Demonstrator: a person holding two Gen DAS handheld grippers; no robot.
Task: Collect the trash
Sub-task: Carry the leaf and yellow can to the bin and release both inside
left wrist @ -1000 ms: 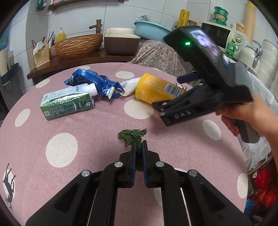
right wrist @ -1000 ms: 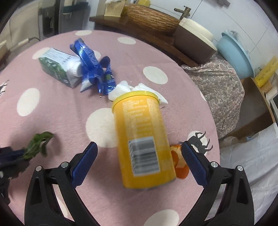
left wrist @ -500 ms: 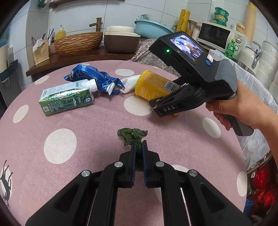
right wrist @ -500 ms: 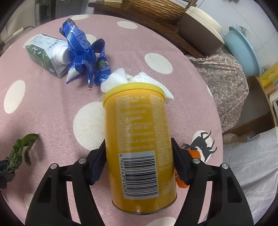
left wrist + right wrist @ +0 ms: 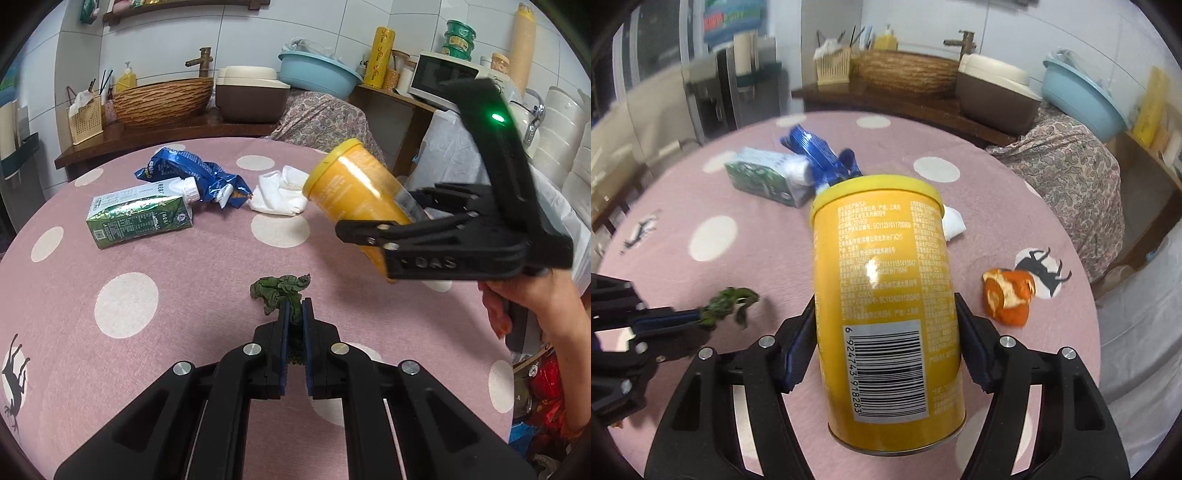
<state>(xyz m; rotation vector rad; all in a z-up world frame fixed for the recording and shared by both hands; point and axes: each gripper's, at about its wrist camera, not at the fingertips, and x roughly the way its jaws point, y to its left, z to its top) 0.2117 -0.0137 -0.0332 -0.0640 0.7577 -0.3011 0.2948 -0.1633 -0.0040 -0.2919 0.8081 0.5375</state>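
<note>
The right gripper [image 5: 884, 343] was clamped on the yellow can [image 5: 882, 295], the left gripper [image 5: 294, 319] on a green scrap [image 5: 279, 290]. The carton [image 5: 138, 218], blue wrapper [image 5: 192, 173], tissue [image 5: 279, 190] and orange peel [image 5: 1008, 297] remained toward the tabletop's far edge, uncollected.

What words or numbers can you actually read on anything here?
"6 924743 918283": barcode on the yellow can, gripped by the right gripper.
"DAS": side of the right gripper, in the left wrist view.
Fine print on the can, green carton and blue wrapper: too small or blurred.
</note>
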